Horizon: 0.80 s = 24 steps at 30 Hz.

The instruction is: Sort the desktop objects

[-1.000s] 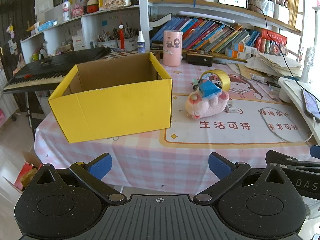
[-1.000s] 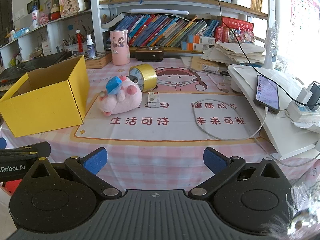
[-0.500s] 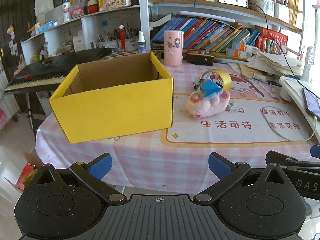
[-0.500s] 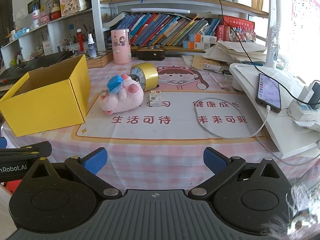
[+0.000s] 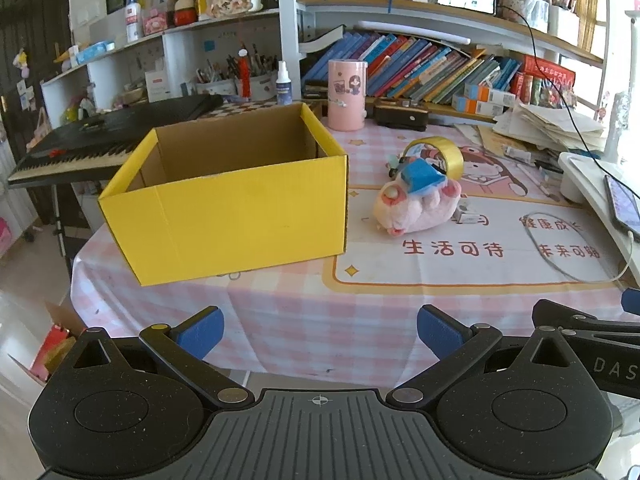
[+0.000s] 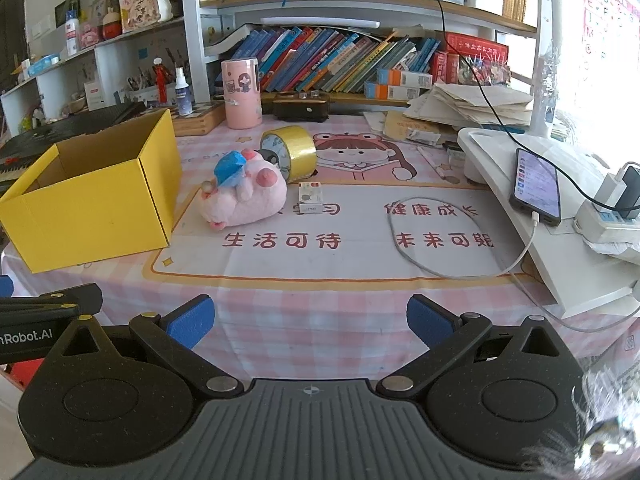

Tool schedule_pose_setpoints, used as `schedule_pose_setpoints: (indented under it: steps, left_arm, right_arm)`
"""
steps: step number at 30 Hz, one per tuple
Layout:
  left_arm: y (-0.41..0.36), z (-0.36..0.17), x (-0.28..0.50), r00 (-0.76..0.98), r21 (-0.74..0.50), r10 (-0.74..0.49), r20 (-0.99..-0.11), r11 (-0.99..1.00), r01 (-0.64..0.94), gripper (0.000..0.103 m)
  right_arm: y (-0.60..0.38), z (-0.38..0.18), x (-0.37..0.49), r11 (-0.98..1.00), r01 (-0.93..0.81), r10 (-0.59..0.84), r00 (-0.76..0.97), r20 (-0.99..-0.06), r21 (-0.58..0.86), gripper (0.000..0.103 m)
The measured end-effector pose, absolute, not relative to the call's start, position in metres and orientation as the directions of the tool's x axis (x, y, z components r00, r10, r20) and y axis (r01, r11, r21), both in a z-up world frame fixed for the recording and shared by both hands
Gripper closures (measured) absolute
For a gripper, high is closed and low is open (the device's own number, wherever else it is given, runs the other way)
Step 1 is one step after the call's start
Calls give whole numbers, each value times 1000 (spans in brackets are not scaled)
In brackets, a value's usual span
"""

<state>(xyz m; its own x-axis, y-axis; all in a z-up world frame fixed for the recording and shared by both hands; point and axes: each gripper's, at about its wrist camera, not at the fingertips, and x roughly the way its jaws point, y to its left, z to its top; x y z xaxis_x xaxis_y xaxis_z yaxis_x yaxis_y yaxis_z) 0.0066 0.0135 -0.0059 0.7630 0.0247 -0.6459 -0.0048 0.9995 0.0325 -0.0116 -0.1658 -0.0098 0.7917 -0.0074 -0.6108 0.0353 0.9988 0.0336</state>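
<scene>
A: Box (image 5: 240,216) first. Yellow cardboard, open top, standing at the left end of the table (image 5: 304,312); no contents in sight from this angle.

B: To its right?

A: Pink plush toy (image 6: 246,196) on its side, with a blue piece on top, just beside the box but apart from it. A roll of yellow tape (image 6: 294,148) stands on edge right behind the toy. A small white card (image 6: 310,197) lies flat just right of the toy.

B: Further right?

A: White cable (image 6: 432,268) looping over the mat, plugged into a phone (image 6: 536,188) on a white stand at the table's right edge.

B: The tools?

A: Left gripper (image 5: 320,328) low at the near edge, fingers spread wide, nothing between them. Right gripper (image 6: 310,318) alongside it, likewise spread and empty. Both well short of the toy.
</scene>
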Motion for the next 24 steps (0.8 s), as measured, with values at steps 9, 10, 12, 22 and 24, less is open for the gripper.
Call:
schedule_pose_setpoints:
  steps: [9,10,12,22,24]
  left_arm:
    - [16,-5,6,766,27,18,-643,1000,0,0]
    - [17,-5,6,767,27,18,-642,1000,0,0]
    - [18,-4,6,770,26,17,-638,1000,-1,0]
    - [23,-5,8,765,9,13,-644,1000,-9,0]
    - [25,-5,9,766,10,15,-643,1000,-11,0]
  right_arm:
    - [-165,-8,-12,999,29,1,798,-603,41,0]
    - [-164,-8,-12,999,29,3,798,-603,43,0]
    - [-164,-7,-12,999,28,5,799,-601,45,0]
    - [-158,-5,-11,999,23,4,805,-593,39,0]
    - [-157,-5,-10,999,22,7,806,-592,41,0]
